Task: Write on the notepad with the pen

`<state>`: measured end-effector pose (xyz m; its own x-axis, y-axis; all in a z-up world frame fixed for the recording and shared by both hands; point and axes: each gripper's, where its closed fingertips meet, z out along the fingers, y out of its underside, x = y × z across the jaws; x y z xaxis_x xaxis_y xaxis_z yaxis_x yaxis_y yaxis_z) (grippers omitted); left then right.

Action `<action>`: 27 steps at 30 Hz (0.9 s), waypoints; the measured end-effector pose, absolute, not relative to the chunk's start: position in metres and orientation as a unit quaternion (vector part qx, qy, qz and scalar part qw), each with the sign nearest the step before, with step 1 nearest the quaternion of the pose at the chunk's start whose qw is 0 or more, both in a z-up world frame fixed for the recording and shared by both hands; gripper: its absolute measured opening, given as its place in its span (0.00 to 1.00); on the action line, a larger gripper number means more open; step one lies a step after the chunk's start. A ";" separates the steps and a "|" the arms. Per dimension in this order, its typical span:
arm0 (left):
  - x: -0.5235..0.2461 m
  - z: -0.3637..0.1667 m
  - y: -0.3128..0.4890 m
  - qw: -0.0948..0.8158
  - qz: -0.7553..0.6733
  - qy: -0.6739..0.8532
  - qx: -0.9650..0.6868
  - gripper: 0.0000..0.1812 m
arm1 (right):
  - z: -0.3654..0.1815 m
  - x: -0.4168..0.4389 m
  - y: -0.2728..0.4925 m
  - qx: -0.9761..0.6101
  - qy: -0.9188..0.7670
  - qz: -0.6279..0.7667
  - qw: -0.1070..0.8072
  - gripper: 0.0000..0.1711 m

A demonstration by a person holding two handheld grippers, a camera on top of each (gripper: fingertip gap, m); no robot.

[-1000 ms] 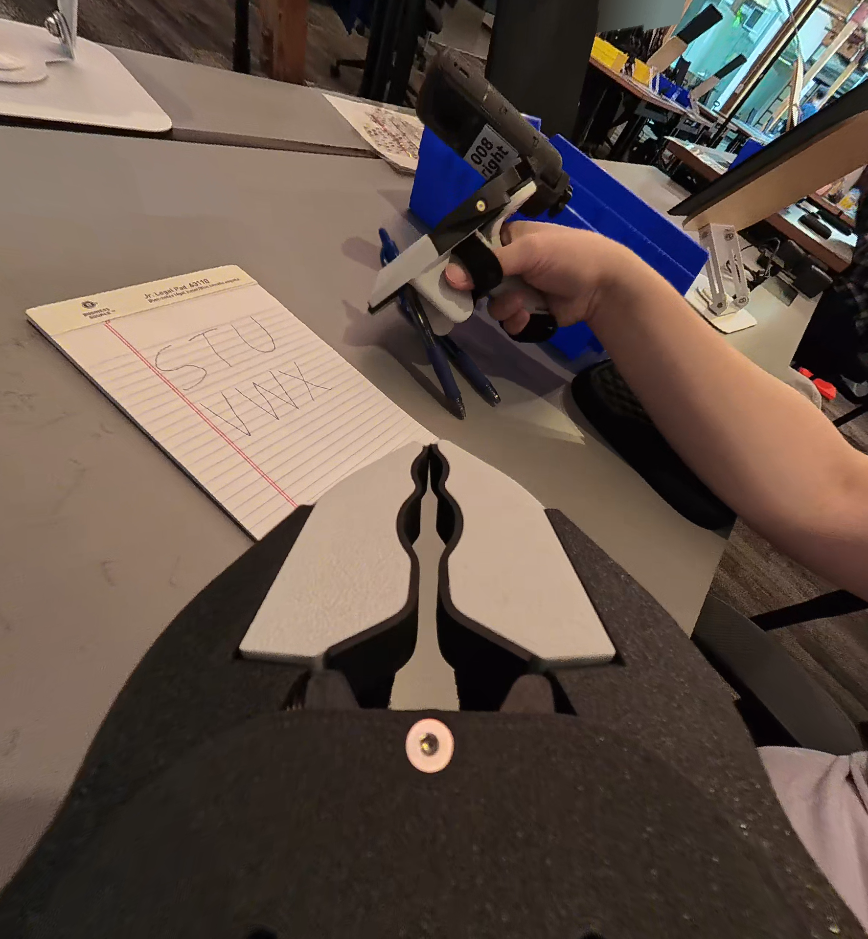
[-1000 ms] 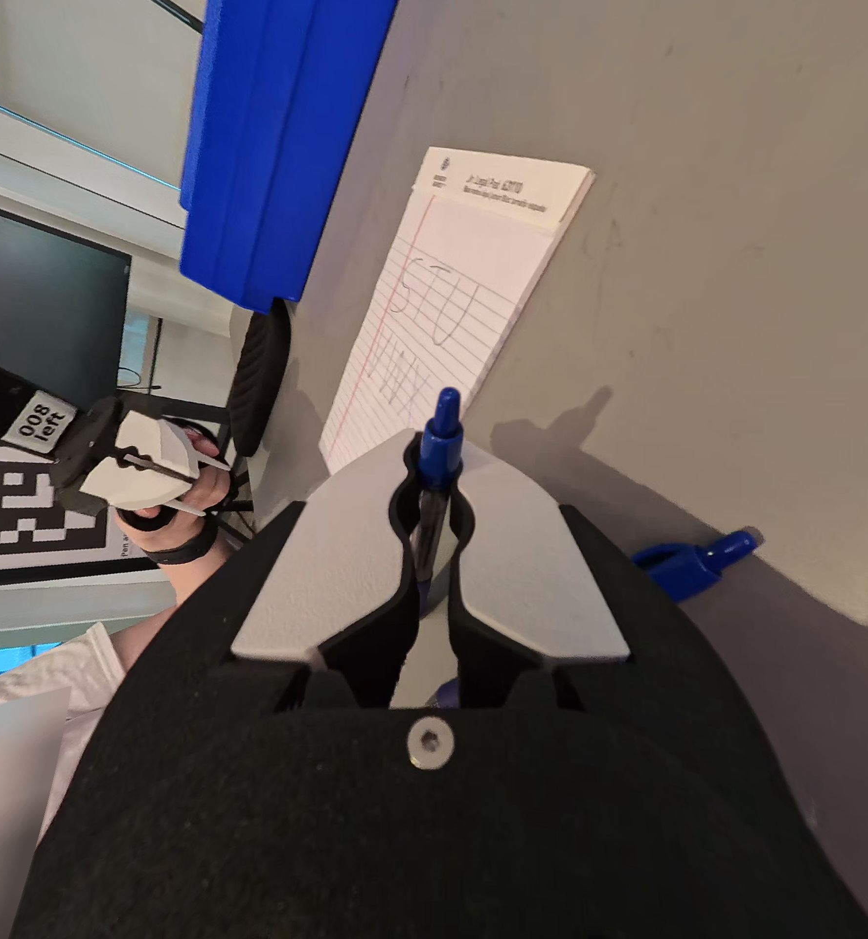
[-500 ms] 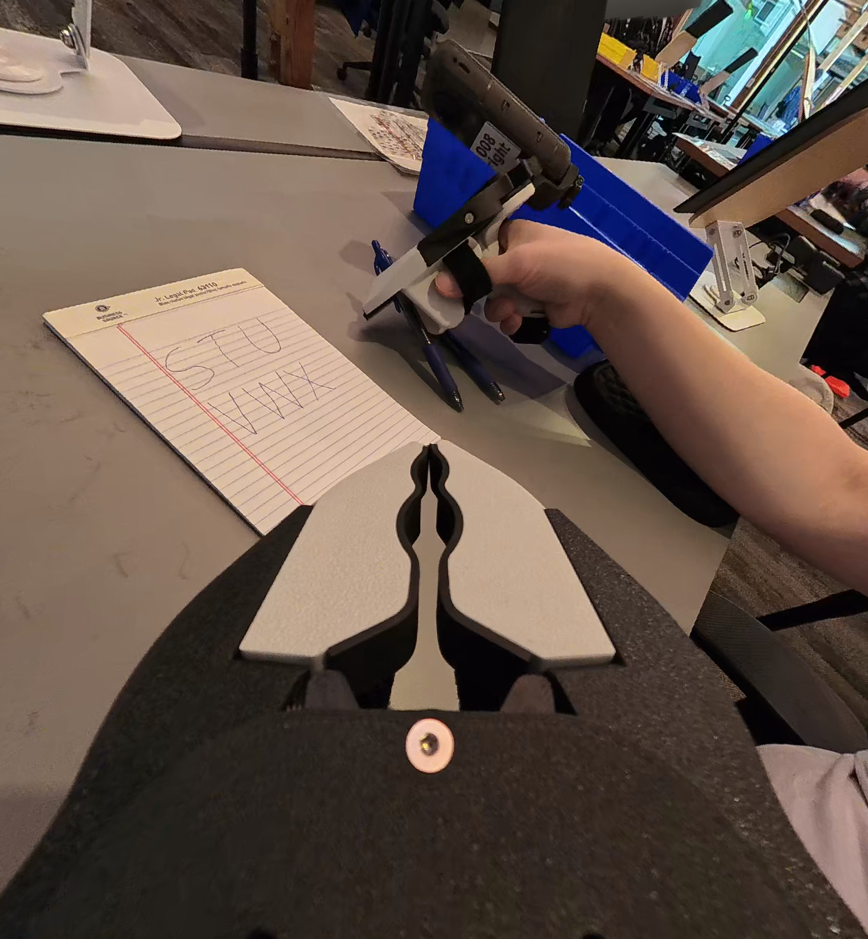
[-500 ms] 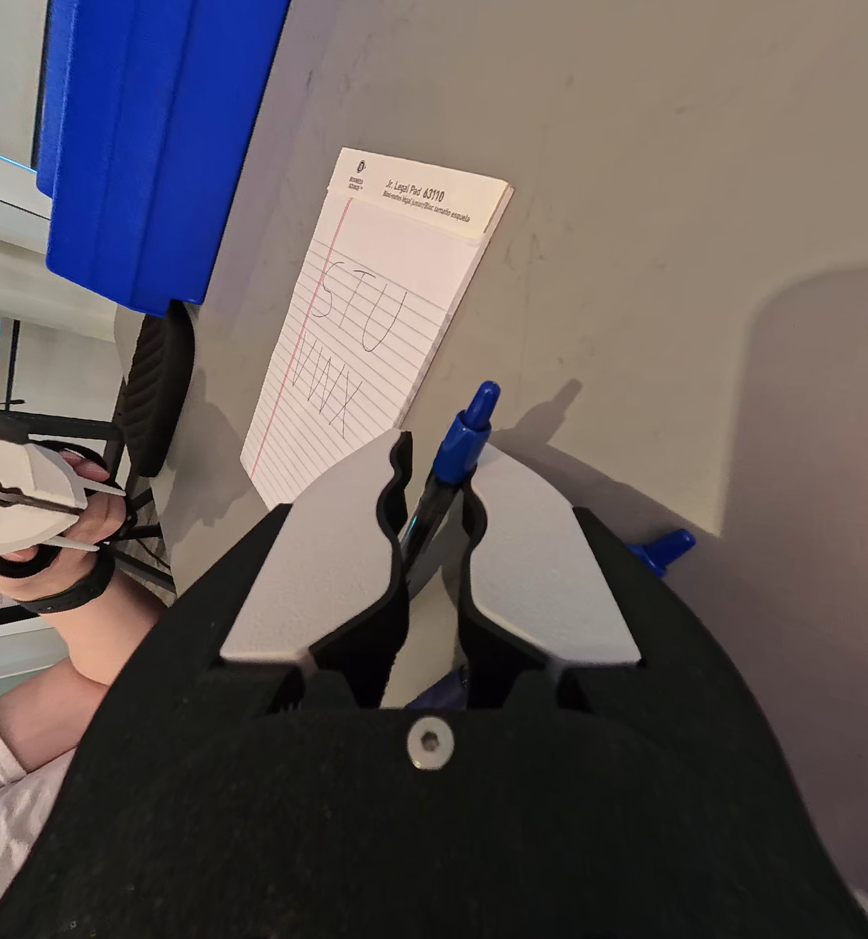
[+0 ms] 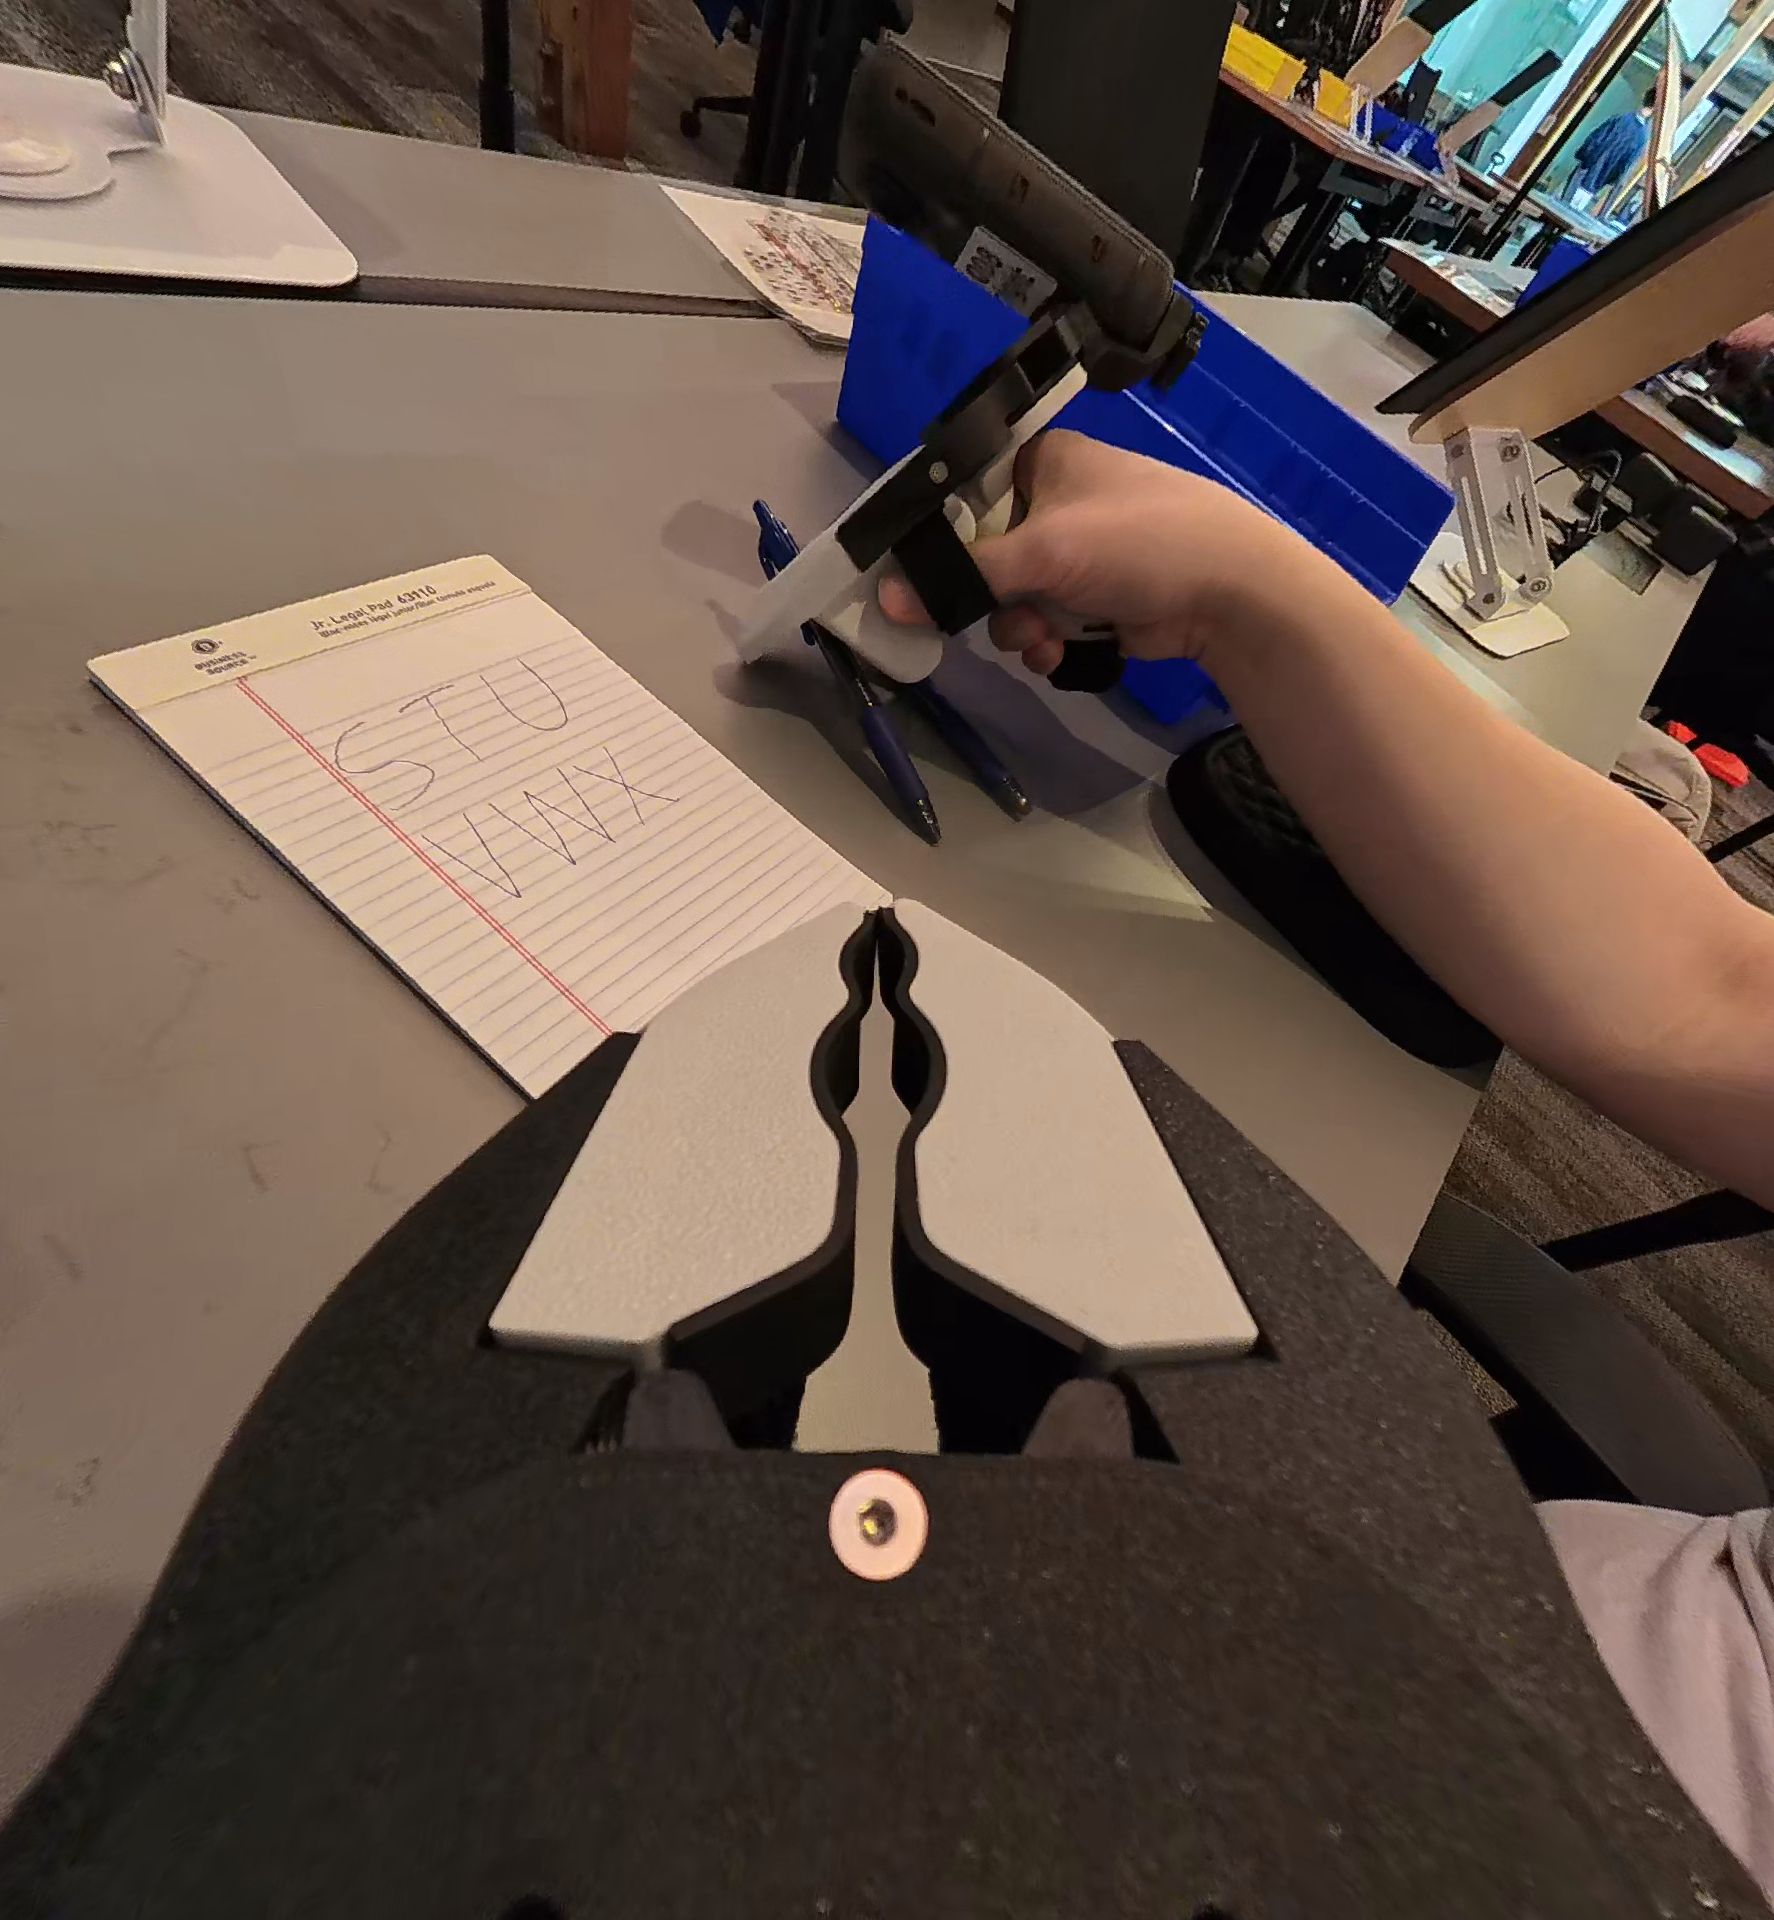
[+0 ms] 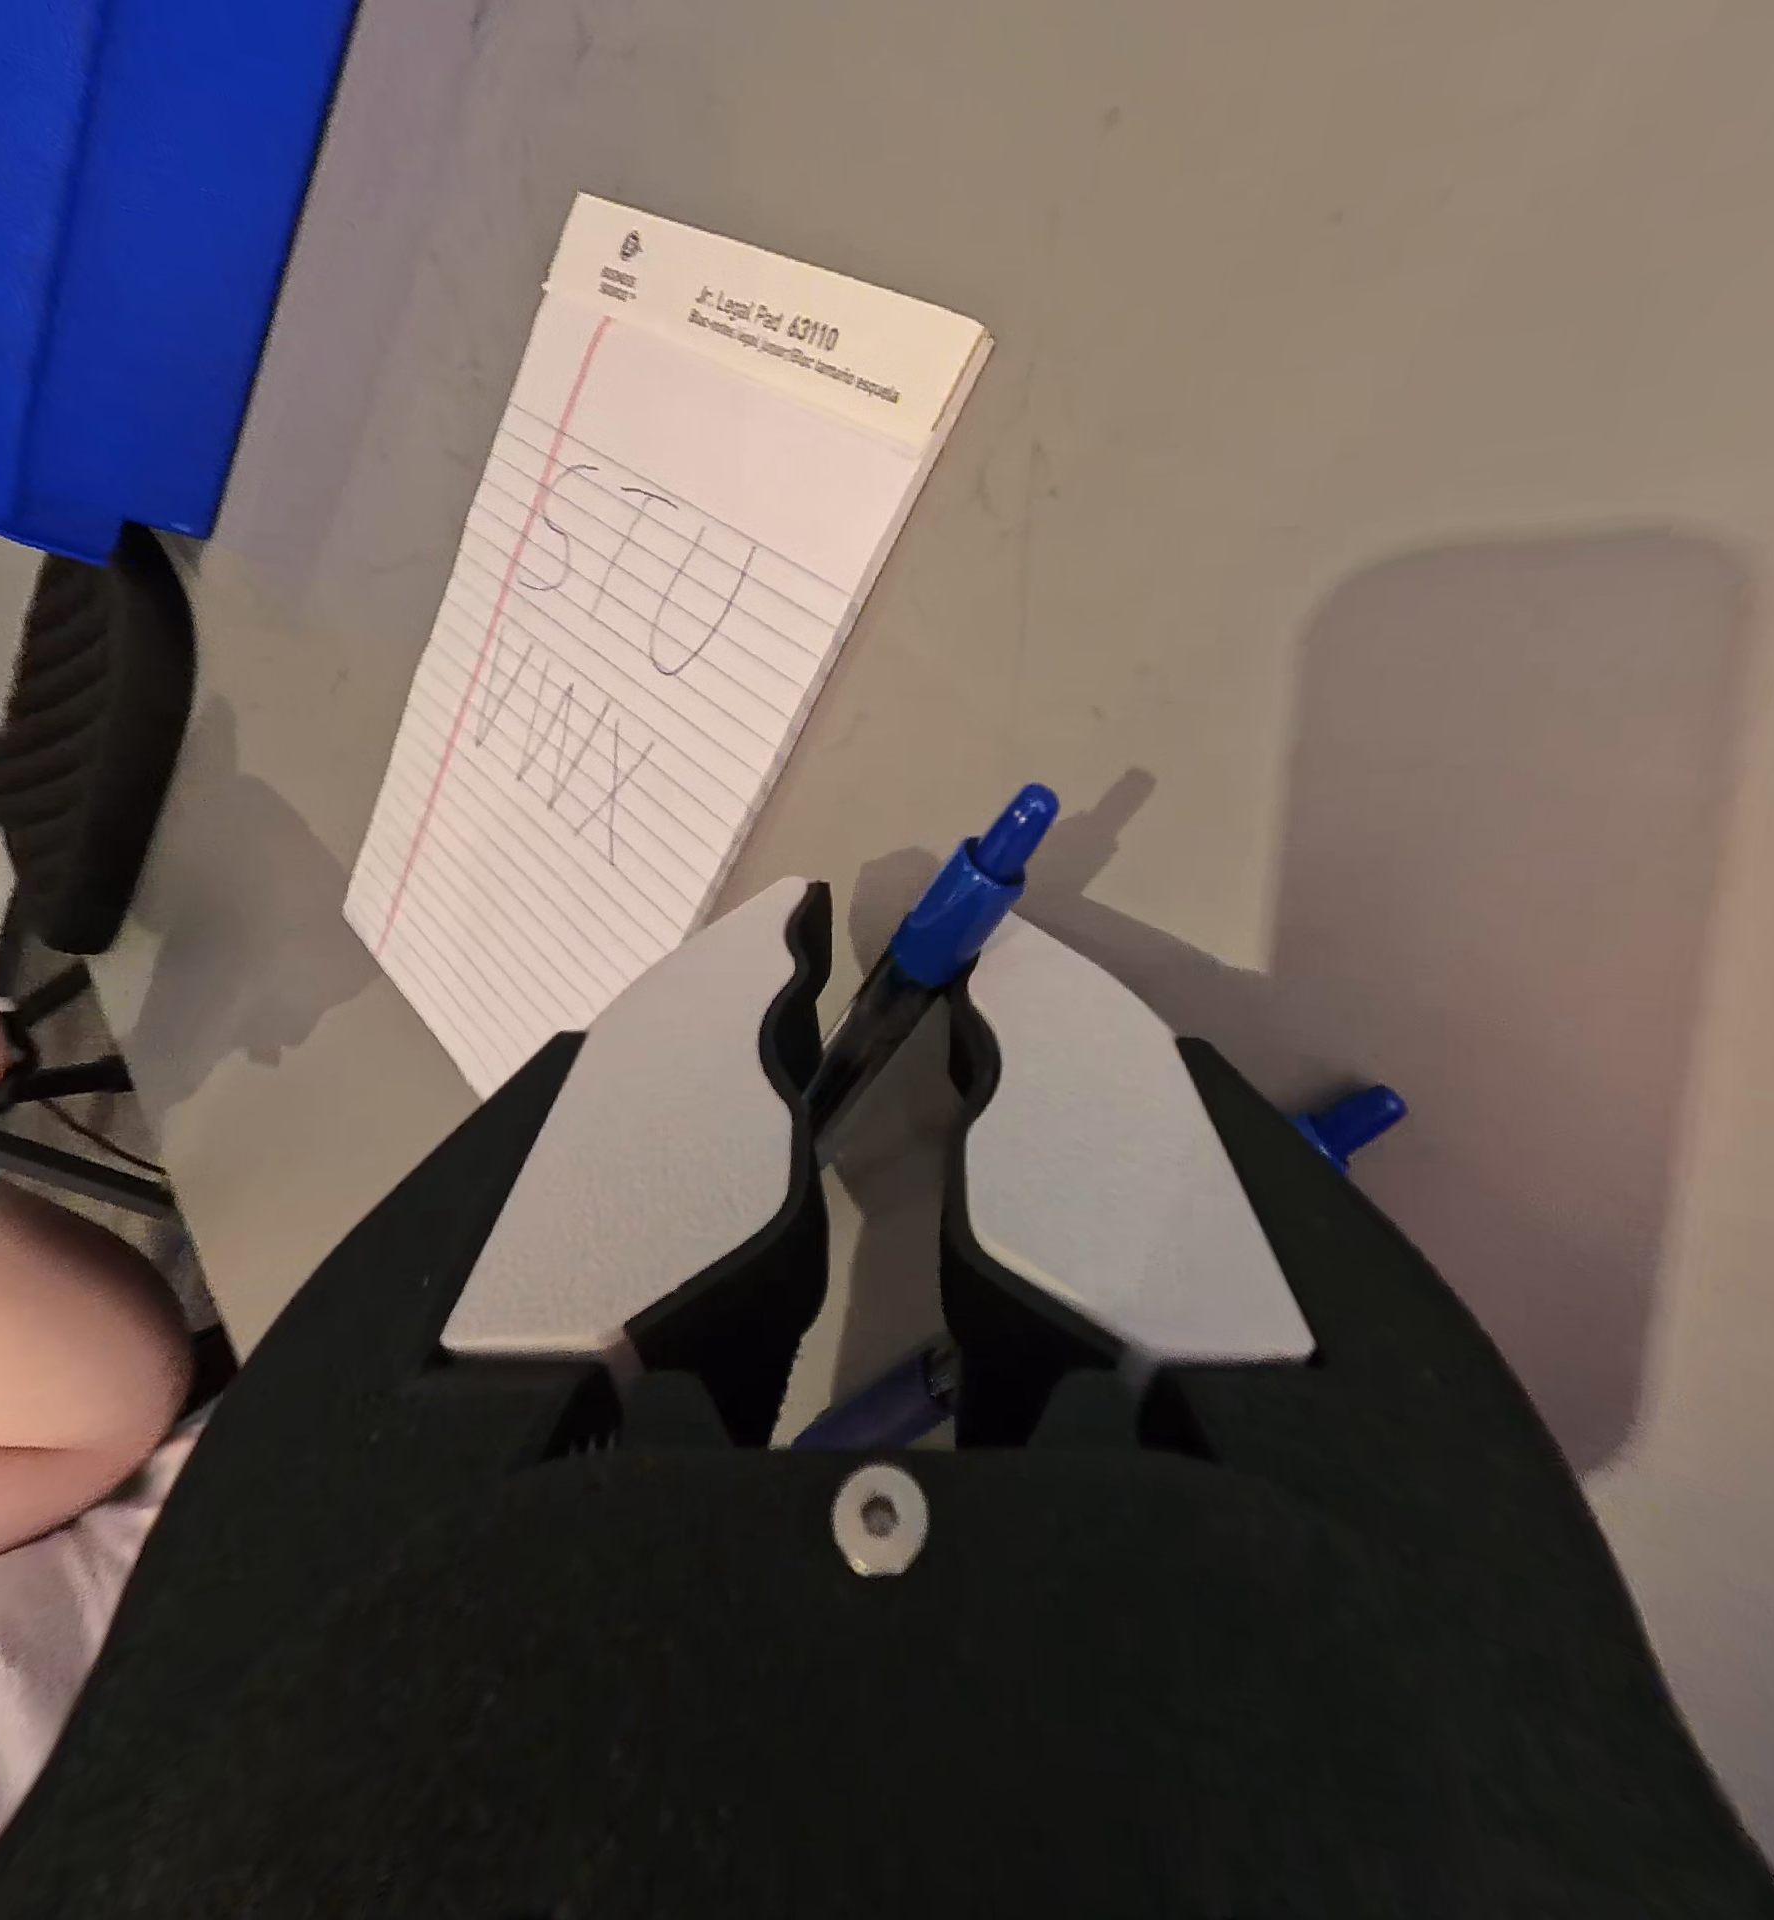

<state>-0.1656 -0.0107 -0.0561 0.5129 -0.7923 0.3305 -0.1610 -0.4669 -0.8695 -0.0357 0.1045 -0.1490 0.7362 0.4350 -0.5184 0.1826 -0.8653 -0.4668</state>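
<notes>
Grey and scuffed, the surface [image 5: 239, 436] carries the notepad [image 5: 509, 821] flat, with handwriting already on its upper lines, so the writing looks largely done, judging by the page. Your right gripper [image 6: 888, 971] has its fingers [image 6: 675, 1122] spread apart, and the blue pen [image 6: 950, 925] sits loosely in the gap, slanted and not pinched; that reads as a release, setting the pen down beside the notepad's right edge. A second pen [image 6: 1345, 1122] lies just beside it on the surface, near the blue bin [image 5: 1226, 436], which suggests this is the spot where pens are kept. Your left gripper [image 5: 878, 920] hangs over the notepad's near corner with its fingers pressed together on nothing, probably waiting there to steady the notepad if needed.
</notes>
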 end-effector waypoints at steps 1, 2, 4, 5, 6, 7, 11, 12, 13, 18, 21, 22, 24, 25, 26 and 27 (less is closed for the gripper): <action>-0.166 -0.056 -0.011 0.413 -0.382 0.311 -0.766 0.00 | -0.150 -0.035 0.105 -0.914 -0.173 0.310 0.198 0.11; -0.166 -0.055 -0.011 0.414 -0.382 0.311 -0.766 0.00 | -0.150 -0.035 0.106 -0.915 -0.175 0.303 0.199 0.11; -0.167 -0.054 -0.011 0.415 -0.381 0.310 -0.766 0.00 | -0.151 -0.035 0.106 -0.918 -0.179 0.293 0.200 0.11; -0.168 -0.053 -0.011 0.416 -0.381 0.310 -0.766 0.00 | -0.151 -0.035 0.106 -0.919 -0.182 0.287 0.200 0.11; -0.168 -0.053 -0.011 0.417 -0.380 0.309 -0.766 0.00 | -0.151 -0.035 0.106 -0.920 -0.185 0.280 0.201 0.11; -0.168 -0.052 -0.012 0.417 -0.380 0.309 -0.766 0.00 | -0.152 -0.034 0.106 -0.922 -0.187 0.272 0.202 0.11; -0.170 -0.054 -0.013 0.416 -0.380 0.308 -0.767 0.00 | -0.153 -0.034 0.106 -0.926 -0.196 0.249 0.204 0.11; -0.170 -0.055 -0.013 0.415 -0.380 0.308 -0.768 0.00 | -0.153 -0.034 0.106 -0.927 -0.197 0.245 0.204 0.11; -0.170 -0.055 -0.013 0.414 -0.379 0.307 -0.769 0.00 | -0.153 -0.033 0.106 -0.928 -0.199 0.239 0.204 0.11; -0.170 -0.056 -0.013 0.414 -0.381 0.305 -0.769 0.00 | -0.154 -0.029 0.105 -0.935 -0.208 0.200 0.204 0.12; -0.170 -0.056 -0.013 0.415 -0.382 0.305 -0.768 0.00 | -0.155 -0.029 0.105 -0.939 -0.214 0.176 0.203 0.12; -0.169 -0.056 -0.013 0.415 -0.382 0.305 -0.767 0.00 | -0.155 -0.028 0.106 -0.940 -0.216 0.166 0.204 0.13; -0.169 -0.055 -0.013 0.416 -0.382 0.305 -0.767 0.00 | -0.156 -0.022 0.110 -0.944 -0.215 0.133 0.211 0.15; -0.168 -0.055 -0.013 0.416 -0.383 0.305 -0.766 0.00 | -0.156 -0.020 0.111 -0.944 -0.217 0.123 0.214 0.16; -0.167 -0.054 -0.013 0.417 -0.385 0.304 -0.765 0.00 | -0.156 -0.019 0.111 -0.944 -0.218 0.119 0.216 0.17; -0.167 -0.054 -0.013 0.417 -0.386 0.305 -0.765 0.00 | -0.156 -0.018 0.112 -0.944 -0.218 0.117 0.217 0.18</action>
